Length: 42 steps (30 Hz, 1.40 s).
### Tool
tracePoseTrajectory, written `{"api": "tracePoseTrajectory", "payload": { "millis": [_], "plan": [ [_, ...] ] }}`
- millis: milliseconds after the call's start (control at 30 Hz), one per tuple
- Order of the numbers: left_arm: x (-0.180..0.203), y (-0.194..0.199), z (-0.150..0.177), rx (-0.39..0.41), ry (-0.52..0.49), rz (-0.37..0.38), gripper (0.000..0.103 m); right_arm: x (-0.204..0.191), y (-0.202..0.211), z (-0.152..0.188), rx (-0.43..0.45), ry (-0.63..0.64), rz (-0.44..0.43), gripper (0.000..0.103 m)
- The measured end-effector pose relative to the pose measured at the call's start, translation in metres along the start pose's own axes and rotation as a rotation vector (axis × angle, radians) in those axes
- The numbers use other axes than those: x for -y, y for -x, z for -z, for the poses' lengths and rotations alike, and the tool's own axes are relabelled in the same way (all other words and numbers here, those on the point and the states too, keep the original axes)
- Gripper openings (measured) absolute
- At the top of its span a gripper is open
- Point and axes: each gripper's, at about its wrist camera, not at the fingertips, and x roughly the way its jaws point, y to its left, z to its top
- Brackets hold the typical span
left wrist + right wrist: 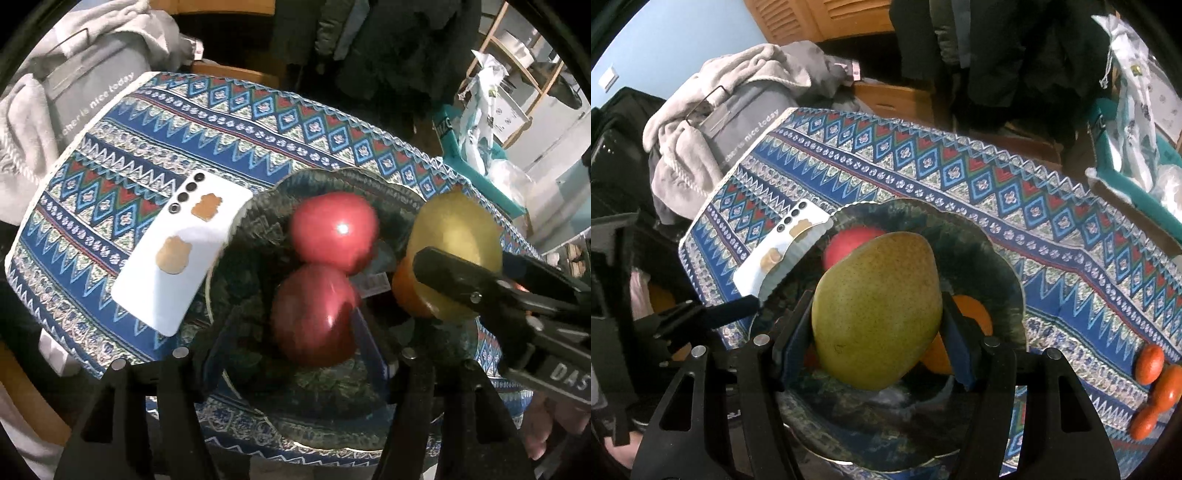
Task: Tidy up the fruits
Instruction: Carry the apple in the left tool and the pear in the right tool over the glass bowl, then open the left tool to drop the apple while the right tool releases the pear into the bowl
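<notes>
Right wrist view: right claw [877,332] clamped on the pear [877,314] above the bowl [1004,266]; left claw [295,328] apart around an apple [314,314]. Next, I'd guess, lower and release.

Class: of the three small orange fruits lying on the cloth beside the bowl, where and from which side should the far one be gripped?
Grip the far orange fruit across its middle, coming from above: it is rounded, lies on the cloth, and has a neighbour close behind.

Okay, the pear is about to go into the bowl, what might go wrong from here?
The pear, clamped in the right gripper, hangs right over an orange in the bowl; released there, it may roll. Two red apples already crowd the bowl. A white phone leans on the rim and could get knocked.
</notes>
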Motion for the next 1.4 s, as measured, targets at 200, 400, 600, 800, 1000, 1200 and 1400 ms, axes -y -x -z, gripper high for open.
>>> {"api": "tracePoseTrajectory", "payload": {
  "millis": [200, 400, 600, 800, 1000, 1200, 1400],
  "plan": [
    [-0.015, 0.006, -0.004, 0.017, 0.041, -0.014, 0.066, 0.004, -0.015, 0.000, -0.035, -0.029, -0.011, 0.064],
    [-0.017, 0.013, -0.002, 0.035, 0.040, -0.014, 0.066, 0.005, -0.023, 0.001, -0.059, -0.052, -0.025, 0.065],
    [-0.016, 0.017, -0.003, 0.050, 0.034, -0.013, 0.066, 0.007, -0.009, -0.001, -0.019, -0.061, -0.048, 0.065],
    [-0.012, 0.025, -0.004, 0.072, 0.029, -0.009, 0.066, 0.004, 0.018, -0.009, 0.046, -0.065, -0.033, 0.065],
    [-0.001, 0.045, -0.007, 0.123, 0.004, -0.005, 0.066, -0.001, 0.052, -0.013, 0.115, -0.042, 0.031, 0.065],
    [0.015, 0.068, -0.008, 0.181, -0.031, 0.013, 0.070, 0.000, 0.089, -0.013, 0.185, -0.042, 0.068, 0.067],
    [0.034, 0.085, -0.009, 0.215, -0.063, 0.043, 0.072, 0.004, 0.119, -0.006, 0.227, -0.053, 0.108, 0.070]
  ]
}}
